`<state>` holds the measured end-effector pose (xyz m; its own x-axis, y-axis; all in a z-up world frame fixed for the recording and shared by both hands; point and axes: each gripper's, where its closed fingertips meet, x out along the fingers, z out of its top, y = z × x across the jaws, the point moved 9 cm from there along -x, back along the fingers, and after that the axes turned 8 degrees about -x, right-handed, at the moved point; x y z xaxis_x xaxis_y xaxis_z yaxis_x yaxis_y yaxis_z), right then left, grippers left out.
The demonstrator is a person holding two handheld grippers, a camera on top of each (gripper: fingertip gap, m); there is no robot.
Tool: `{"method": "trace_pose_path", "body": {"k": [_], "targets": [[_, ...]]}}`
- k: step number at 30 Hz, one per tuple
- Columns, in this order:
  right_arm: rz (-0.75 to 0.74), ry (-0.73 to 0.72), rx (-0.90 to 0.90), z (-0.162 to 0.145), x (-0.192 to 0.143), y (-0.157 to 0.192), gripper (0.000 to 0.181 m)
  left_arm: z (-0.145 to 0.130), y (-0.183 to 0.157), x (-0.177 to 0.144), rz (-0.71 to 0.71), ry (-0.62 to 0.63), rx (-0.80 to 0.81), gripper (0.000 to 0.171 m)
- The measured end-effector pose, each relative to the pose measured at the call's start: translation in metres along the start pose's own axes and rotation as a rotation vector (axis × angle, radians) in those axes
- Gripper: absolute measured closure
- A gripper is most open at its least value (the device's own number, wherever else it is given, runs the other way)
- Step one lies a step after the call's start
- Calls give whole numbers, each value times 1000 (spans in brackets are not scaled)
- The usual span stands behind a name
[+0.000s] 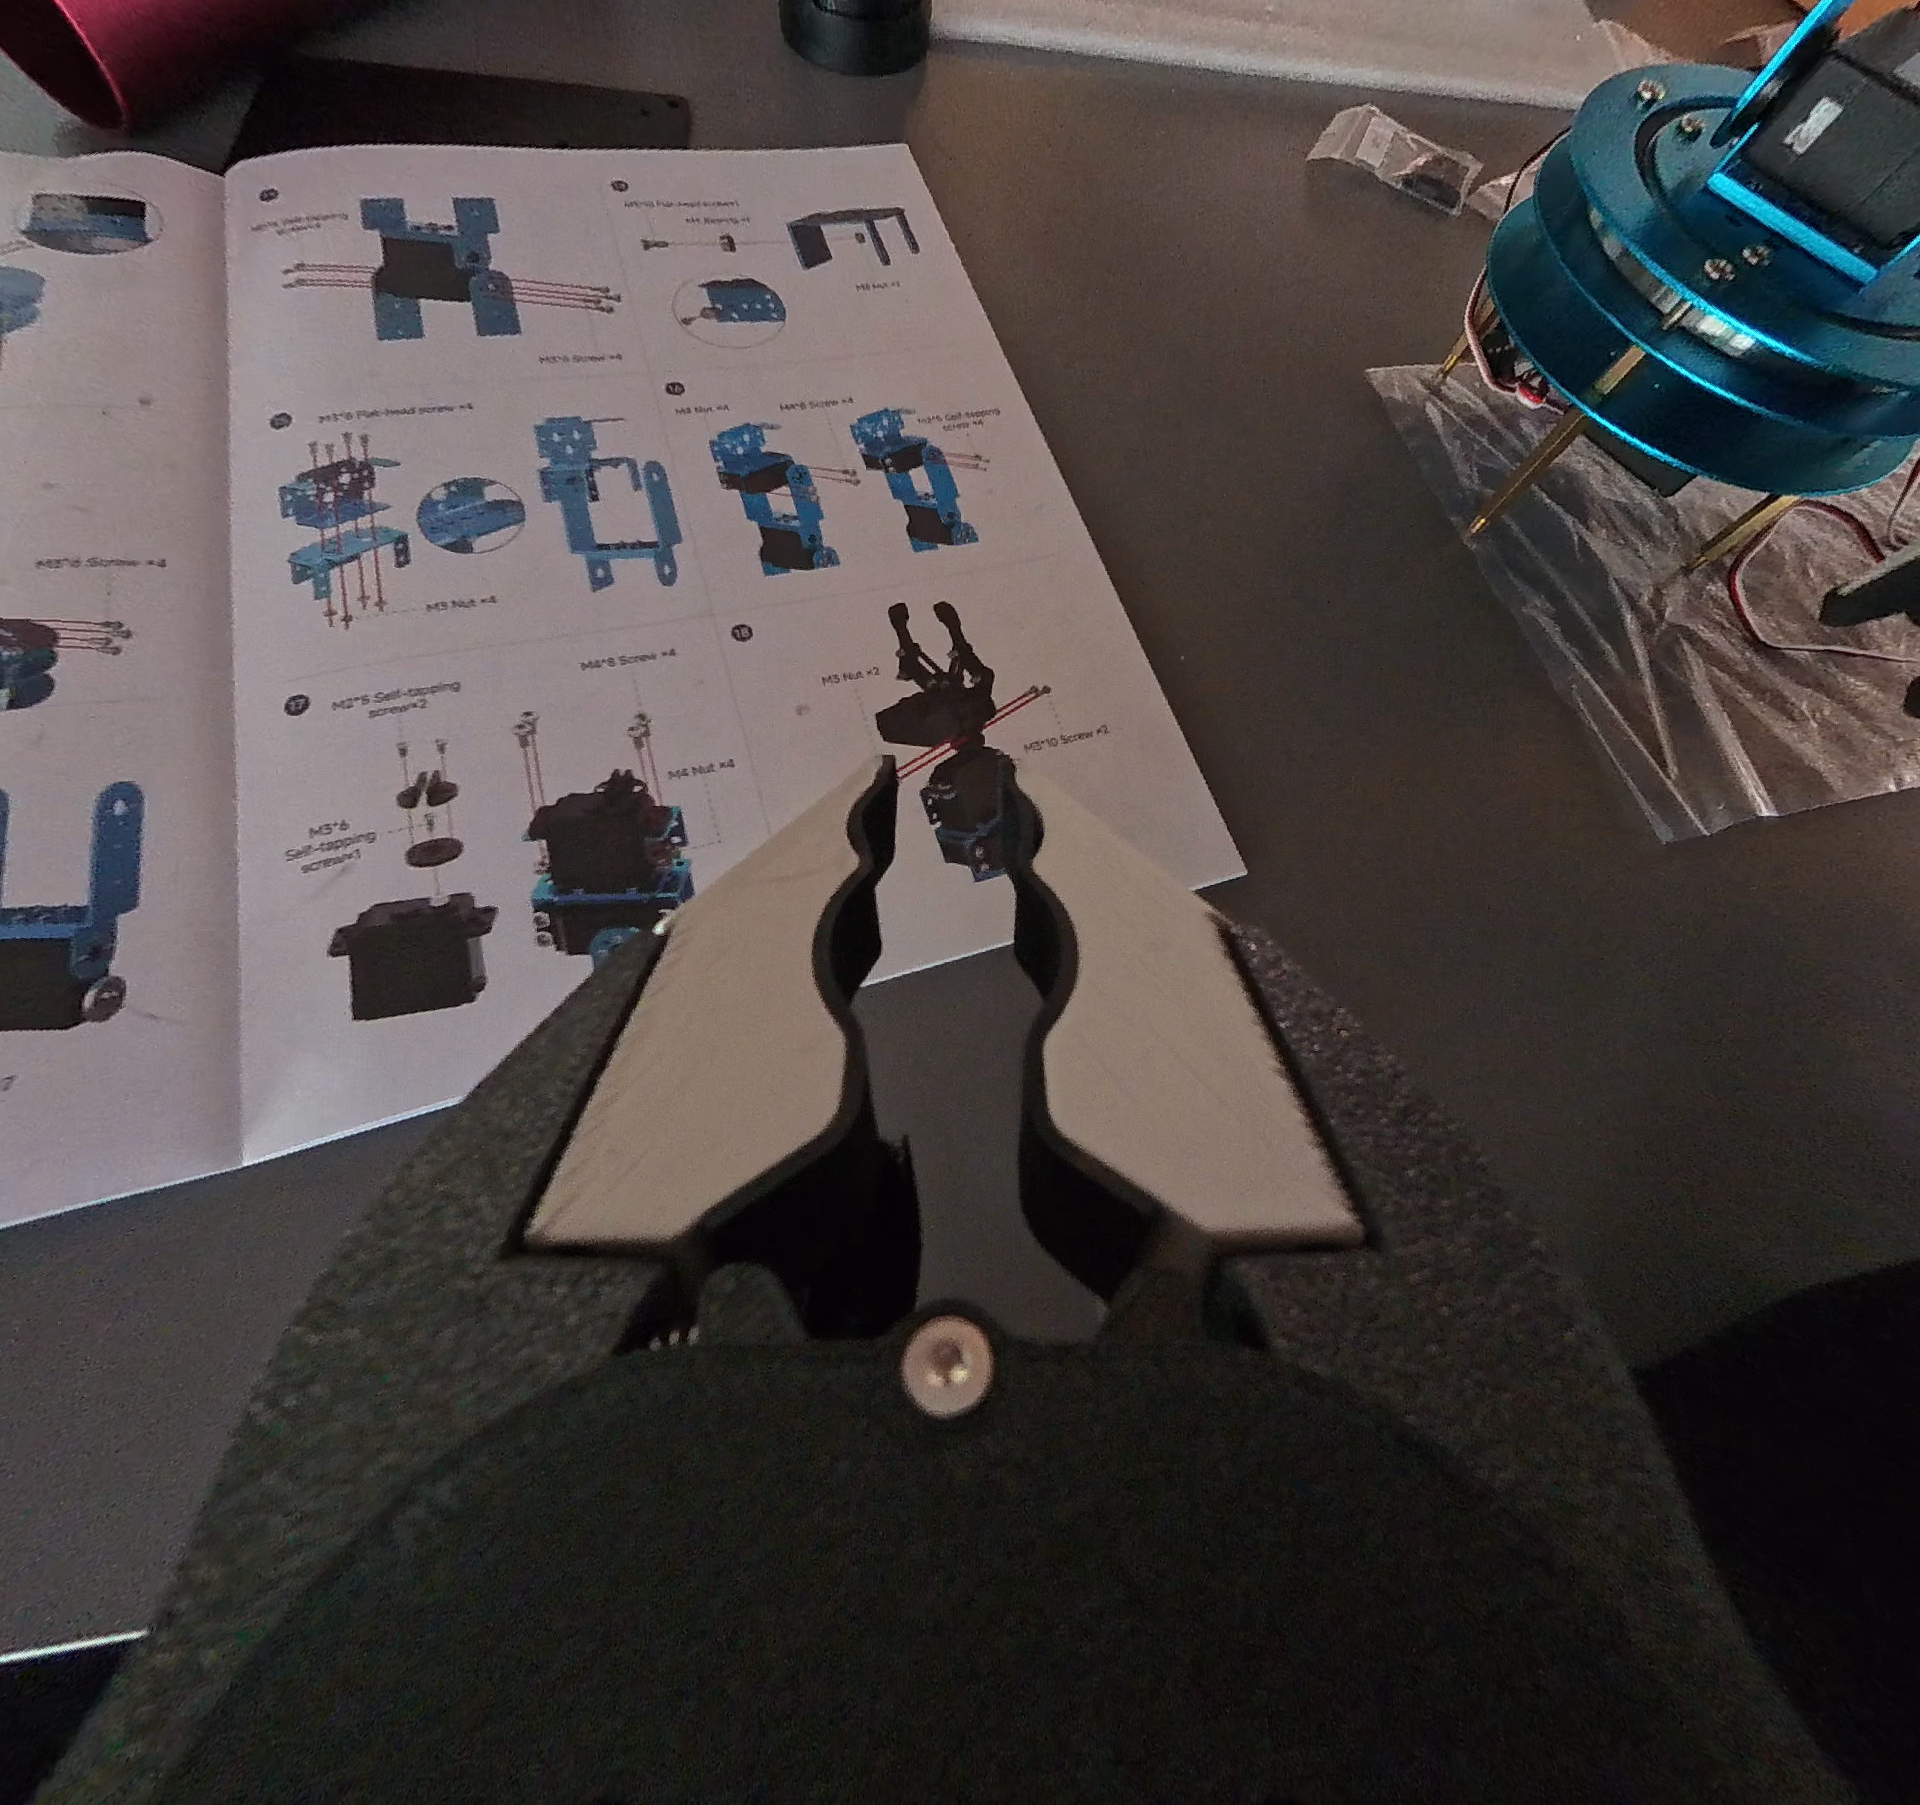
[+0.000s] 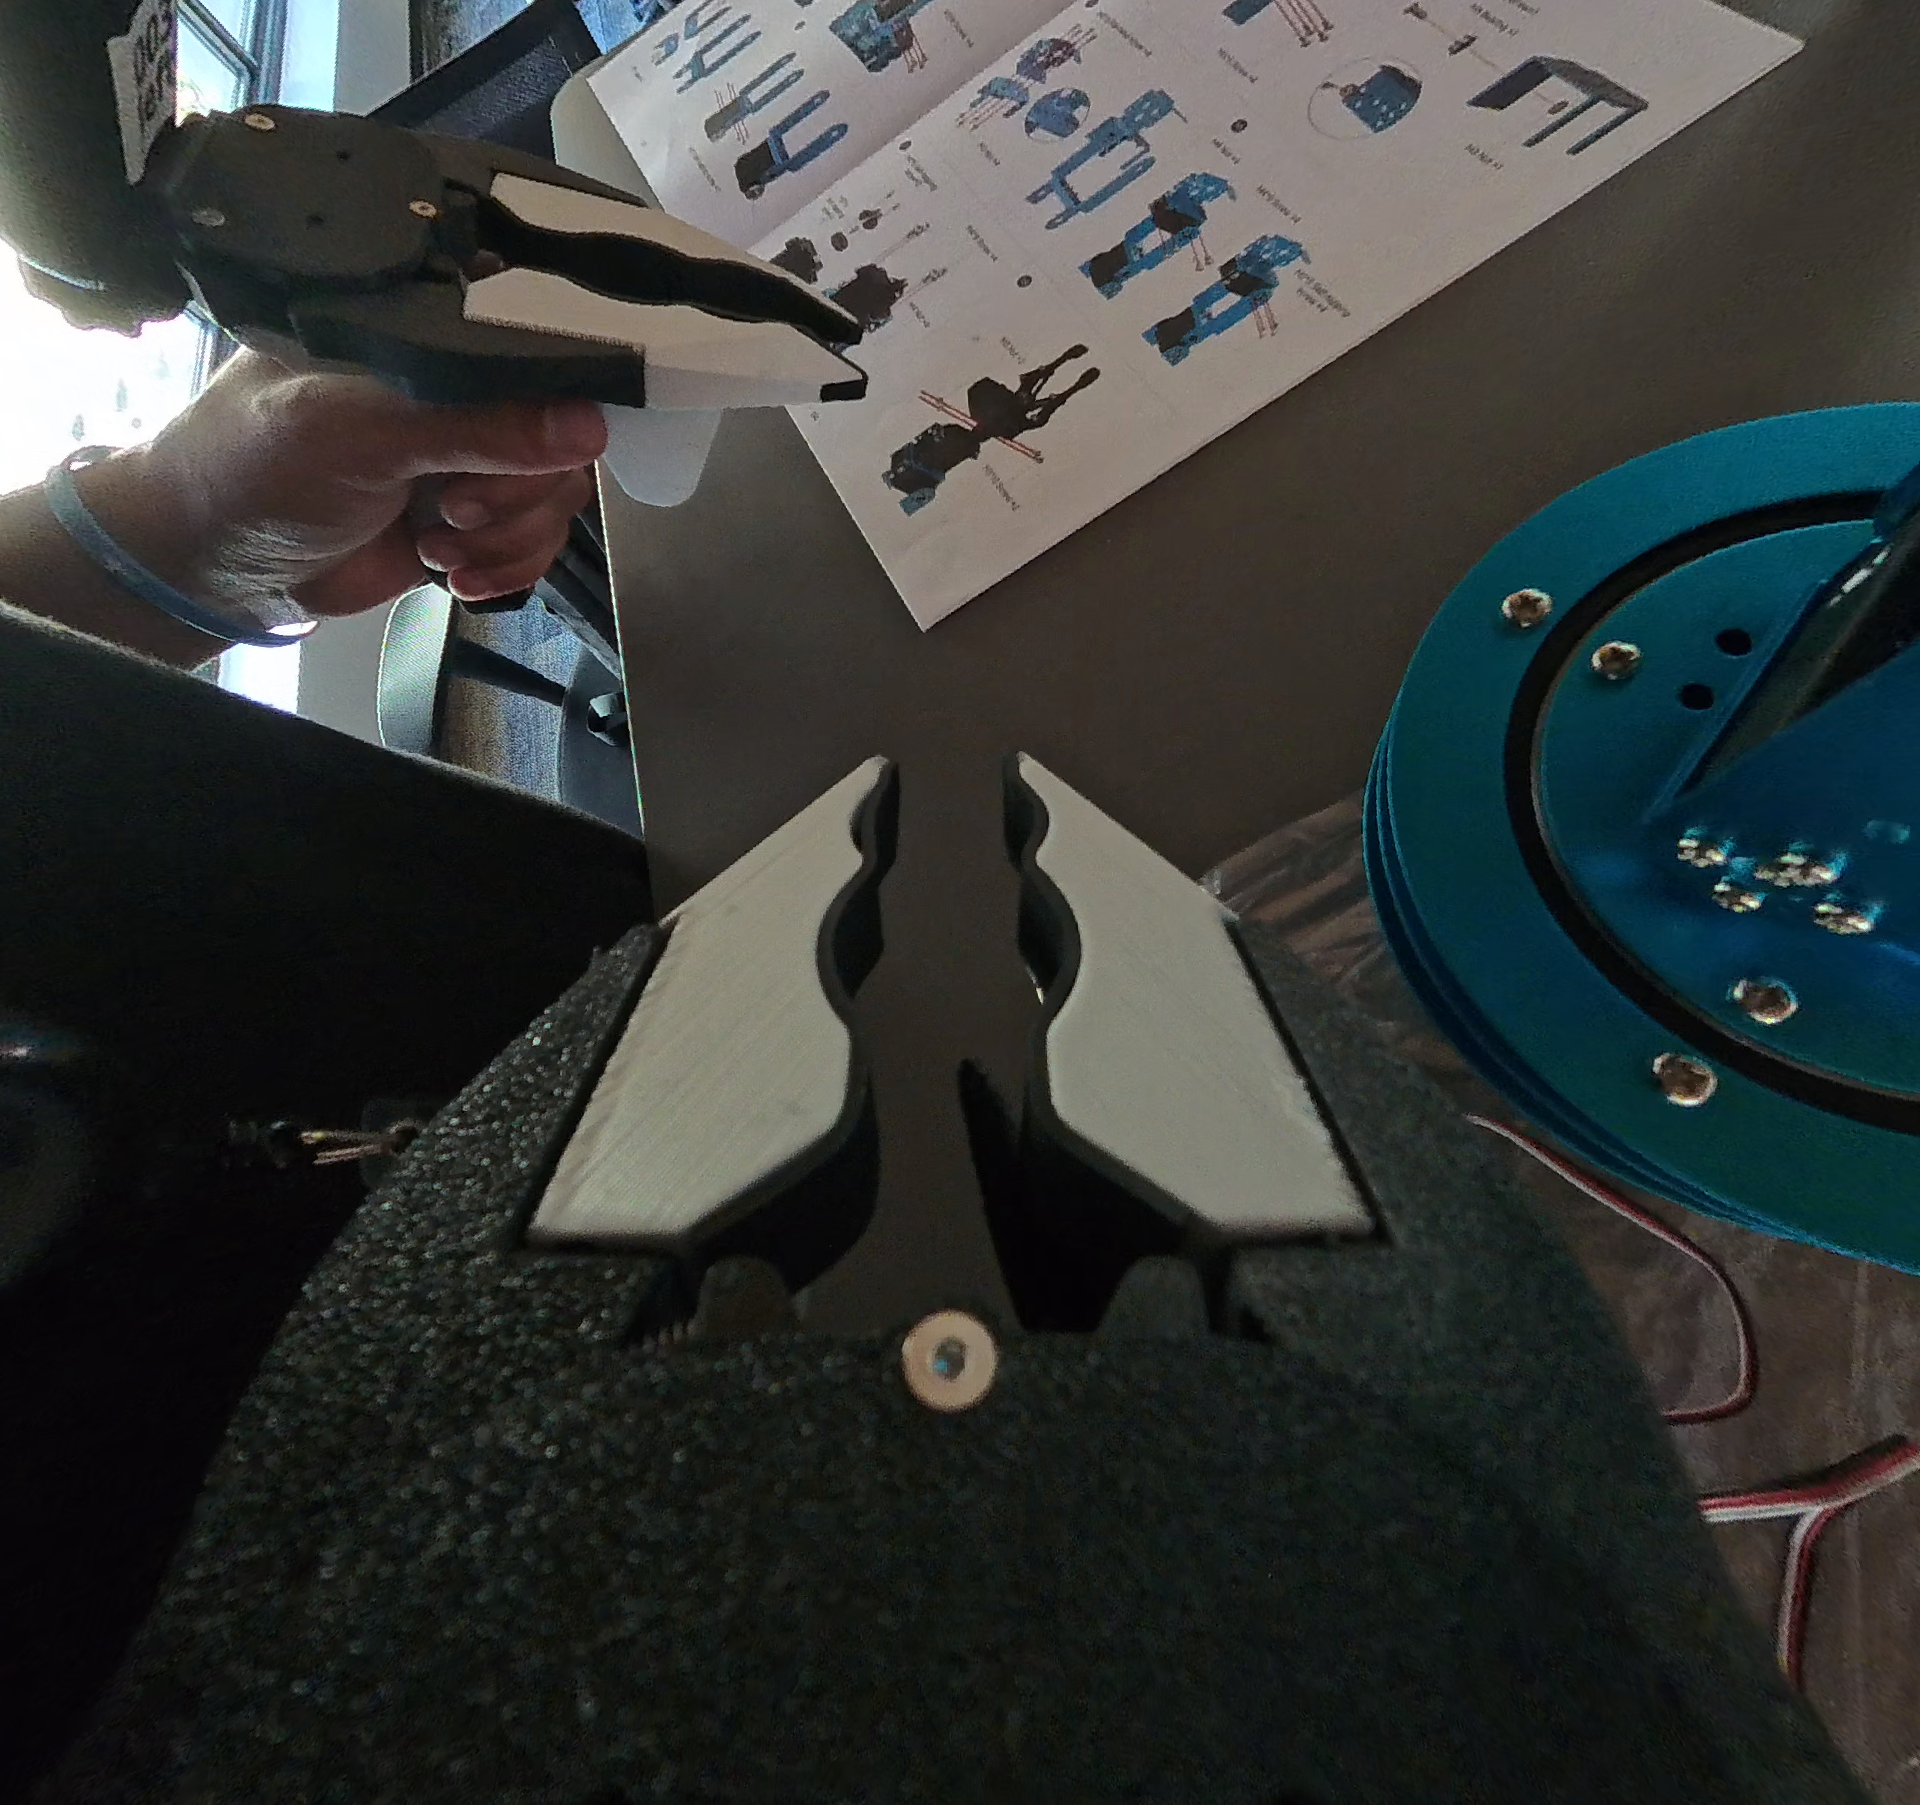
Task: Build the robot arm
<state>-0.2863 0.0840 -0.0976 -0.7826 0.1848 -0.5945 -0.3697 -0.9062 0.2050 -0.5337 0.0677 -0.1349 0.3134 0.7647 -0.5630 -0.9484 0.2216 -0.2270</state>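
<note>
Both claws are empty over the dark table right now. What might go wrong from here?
1. The right claw hangs beside the blue round metal turntable base; a sideways drift may knock it.
2. Red-and-white servo wires lie loose nearby and might snag.
3. The left claw hovers low over the open white instruction booklet and may drag it.

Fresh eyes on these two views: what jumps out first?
The open assembly manual lies flat on the dark table, with the left gripper above its near corner, jaws apart and empty. Right of it, a blue round turntable base stands on brass legs over crinkled clear plastic. The right gripper hangs beside that base, also empty.
</note>
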Motion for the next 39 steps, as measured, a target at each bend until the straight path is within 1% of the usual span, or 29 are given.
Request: {"method": "trace_pose_path", "body": {"k": [30,31,33,35,36,37,38,39], "targets": [[-7,-6,12,-1,-1,-1,160,6,-6,8,-18,12,32,153],[-4,-10,8,0,0,-1,160,8,-7,9,3,17,48,153],[8,-21,-18,7,3,3,160,15,-5,16,114,37,94,153],[26,-37,-80,20,9,9,160,26,-3,27,218,69,163,153],[32,-57,-128,30,11,14,162,33,-1,32,290,79,190,152],[40,-84,-180,41,12,21,169,40,0,37,344,86,208,152],[58,-117,-236,54,13,29,177,46,1,42,376,89,218,150],[77,-152,-289,67,13,37,180,53,1,47,402,94,223,148]]}}
